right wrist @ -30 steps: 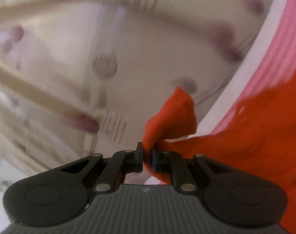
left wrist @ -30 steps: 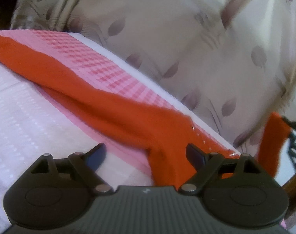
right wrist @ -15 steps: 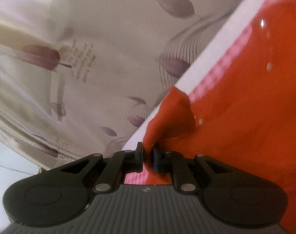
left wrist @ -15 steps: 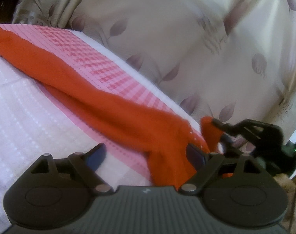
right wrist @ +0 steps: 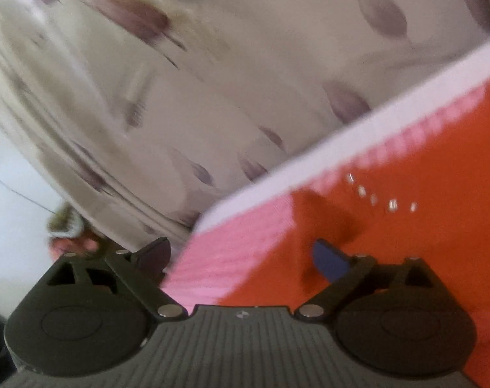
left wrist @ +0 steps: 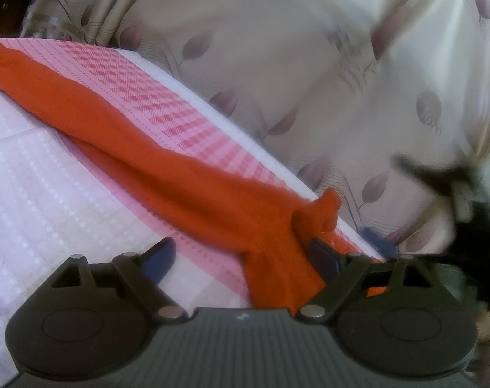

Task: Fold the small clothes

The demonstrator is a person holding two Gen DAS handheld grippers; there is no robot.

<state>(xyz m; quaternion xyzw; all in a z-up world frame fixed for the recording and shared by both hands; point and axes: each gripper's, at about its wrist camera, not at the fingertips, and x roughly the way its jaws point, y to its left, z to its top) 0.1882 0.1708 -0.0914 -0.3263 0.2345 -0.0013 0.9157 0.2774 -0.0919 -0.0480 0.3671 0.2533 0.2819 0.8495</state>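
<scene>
The left gripper [left wrist: 241, 258] has its 2 dark fingers spread wide, with nothing pinched. The long orange knitted garment [left wrist: 167, 158] lies stretched as a soft, narrow band running away up-left from those fingers across the pink-and-white checked woven cloth [left wrist: 154, 97]; its near end passes between the fingers, close against the right one, and a small bunched tip of it stands up just beyond that right finger. To the left of the left finger the cloth is pale, with a fine dotted texture.

The right gripper [right wrist: 241, 255] has just been opening, and its 2 fingers now stand far apart with nothing pressed between the pads. The orange fabric [right wrist: 390, 242] lies flat under and beyond its right finger, carrying a few small shiny specks; the pink ribbed border of the cloth shows in the gap between the fingers. Beyond both grippers hangs a cream curtain with mauve leaf prints [left wrist: 277, 48], glossy and folded in soft pleats.
</scene>
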